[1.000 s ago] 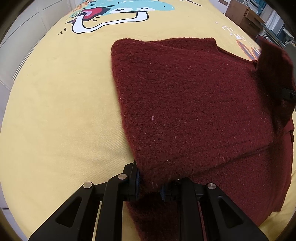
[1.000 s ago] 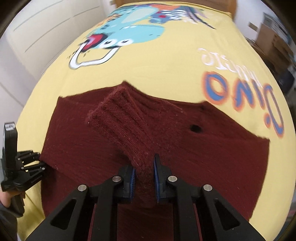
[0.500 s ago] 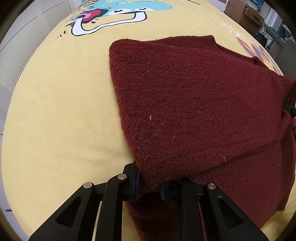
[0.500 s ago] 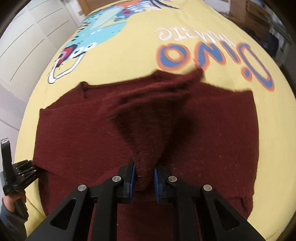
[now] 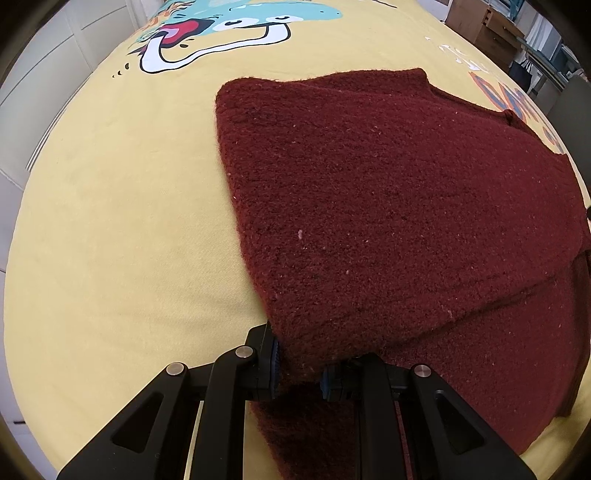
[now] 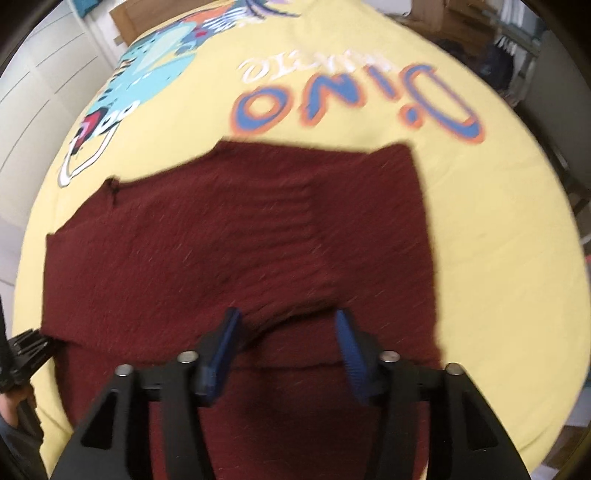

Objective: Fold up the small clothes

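A dark red knitted sweater (image 5: 388, 206) lies partly folded on a yellow printed cloth (image 5: 110, 221). My left gripper (image 5: 299, 369) is shut on the sweater's near left corner, low over the cloth. In the right wrist view the sweater (image 6: 236, 243) lies flat with a ribbed sleeve folded across its body. My right gripper (image 6: 288, 332) is open just above the sweater's near edge, with nothing between its blue pads (image 6: 349, 350). The left gripper (image 6: 26, 350) shows at the left edge of that view, at the sweater's corner.
The yellow cloth (image 6: 498, 240) carries a blue dinosaur print (image 5: 240, 22) and large blue-orange letters (image 6: 354, 107). White panelled cupboards (image 6: 44, 74) stand to the left. Cardboard boxes (image 5: 484, 26) and shelves stand beyond the far right edge.
My right gripper carried the sleeve to the right across the sweater's body, then opened and let it go. The sleeve now lies flat. My left gripper stayed shut on the corner.
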### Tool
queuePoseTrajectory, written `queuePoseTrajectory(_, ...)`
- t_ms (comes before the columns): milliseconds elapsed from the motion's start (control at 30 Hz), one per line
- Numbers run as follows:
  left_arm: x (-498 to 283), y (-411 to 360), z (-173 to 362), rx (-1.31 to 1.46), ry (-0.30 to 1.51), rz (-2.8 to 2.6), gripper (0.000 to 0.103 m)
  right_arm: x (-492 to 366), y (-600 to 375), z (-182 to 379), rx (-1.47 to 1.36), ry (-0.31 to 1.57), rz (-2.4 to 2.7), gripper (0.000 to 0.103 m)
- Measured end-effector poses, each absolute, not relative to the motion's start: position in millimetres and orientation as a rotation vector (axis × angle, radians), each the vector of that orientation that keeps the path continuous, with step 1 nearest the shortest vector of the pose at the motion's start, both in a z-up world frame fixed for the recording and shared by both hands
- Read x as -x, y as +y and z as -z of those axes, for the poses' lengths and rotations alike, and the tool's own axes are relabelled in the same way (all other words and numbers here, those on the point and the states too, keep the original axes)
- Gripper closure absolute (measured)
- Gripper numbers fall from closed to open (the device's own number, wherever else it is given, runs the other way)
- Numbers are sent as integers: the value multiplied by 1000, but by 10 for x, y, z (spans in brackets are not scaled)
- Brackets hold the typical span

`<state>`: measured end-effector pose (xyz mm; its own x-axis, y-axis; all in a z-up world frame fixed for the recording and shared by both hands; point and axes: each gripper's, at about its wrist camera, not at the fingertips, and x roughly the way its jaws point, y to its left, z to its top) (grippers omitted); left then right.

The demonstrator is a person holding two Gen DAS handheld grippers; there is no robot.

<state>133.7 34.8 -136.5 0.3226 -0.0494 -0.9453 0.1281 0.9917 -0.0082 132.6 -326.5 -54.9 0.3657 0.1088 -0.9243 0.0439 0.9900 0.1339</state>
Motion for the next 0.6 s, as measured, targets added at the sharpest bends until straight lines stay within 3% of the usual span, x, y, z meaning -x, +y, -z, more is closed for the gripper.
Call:
queuePoseTrajectory(367,-1290,366,1329,-81,1232,128,89,-1822,-3099,972,-104,1388,-80,42)
queuePoseTrajectory(400,-1287,372,1325,-81,1230,129,89,-1815,-3058,960,-81,1382,-86,51)
queuePoseTrajectory(467,-1270,374,1309,-85,1222,130,89,-1792,-3022,909,-80,1363,-121,86)
queuePoseTrajectory(600,-1230,373,1253,-113,1208,130,89,-1686,-3066,708,-93,1264,-128,90)
